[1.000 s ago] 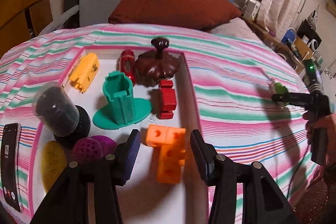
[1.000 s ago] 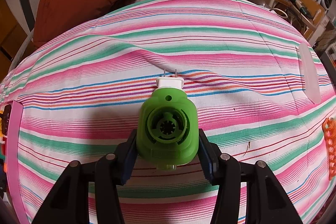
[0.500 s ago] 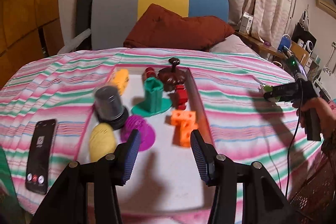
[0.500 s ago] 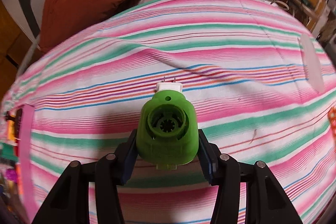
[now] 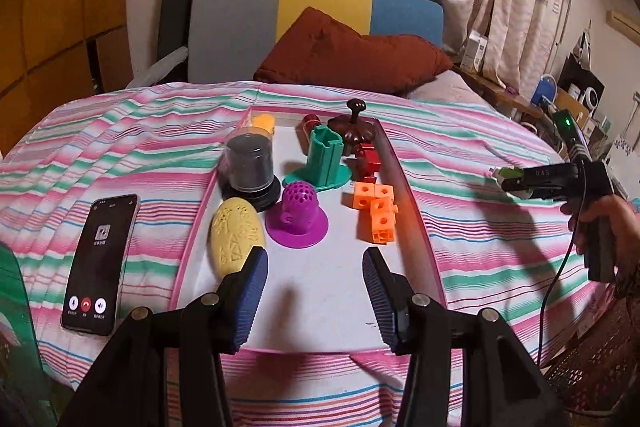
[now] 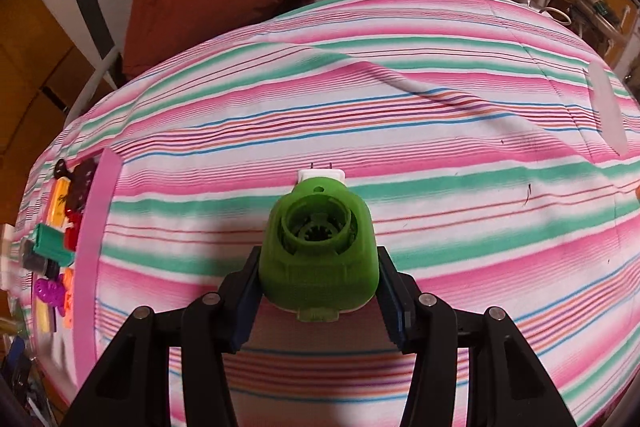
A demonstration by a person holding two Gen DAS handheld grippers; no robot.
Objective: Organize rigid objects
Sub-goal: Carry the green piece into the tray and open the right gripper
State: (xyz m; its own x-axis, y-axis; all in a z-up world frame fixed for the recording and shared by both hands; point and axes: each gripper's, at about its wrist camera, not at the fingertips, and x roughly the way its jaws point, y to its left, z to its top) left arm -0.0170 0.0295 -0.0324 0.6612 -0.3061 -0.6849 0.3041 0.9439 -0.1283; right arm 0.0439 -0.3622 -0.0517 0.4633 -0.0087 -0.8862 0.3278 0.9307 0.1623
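Observation:
My right gripper [image 6: 318,293] is shut on a green plastic block [image 6: 318,251] with a round socket and a white tip, held above the striped bedspread. From the left wrist view that gripper [image 5: 516,179] hangs to the right of the pink-rimmed white tray [image 5: 320,291]. My left gripper [image 5: 316,291] is open and empty over the tray's near end. In the tray lie an orange cube cluster [image 5: 376,211], a purple perforated dome [image 5: 298,211], a yellow egg shape [image 5: 236,235], a dark jar [image 5: 250,165], a teal holder [image 5: 326,157], a red piece [image 5: 366,161] and a brown knobbed lid [image 5: 354,131].
A black phone [image 5: 100,259] with its screen lit lies on the bedspread left of the tray. A rust-red cushion [image 5: 352,59] and a chair back stand behind. A cluttered shelf [image 5: 560,107] runs along the right. A hand [image 5: 608,223] grips the right tool's handle.
My left gripper has drawn back and up from the orange cubes, so the whole tray shows. The right gripper has carried the green block leftward; the tray has come into its view.

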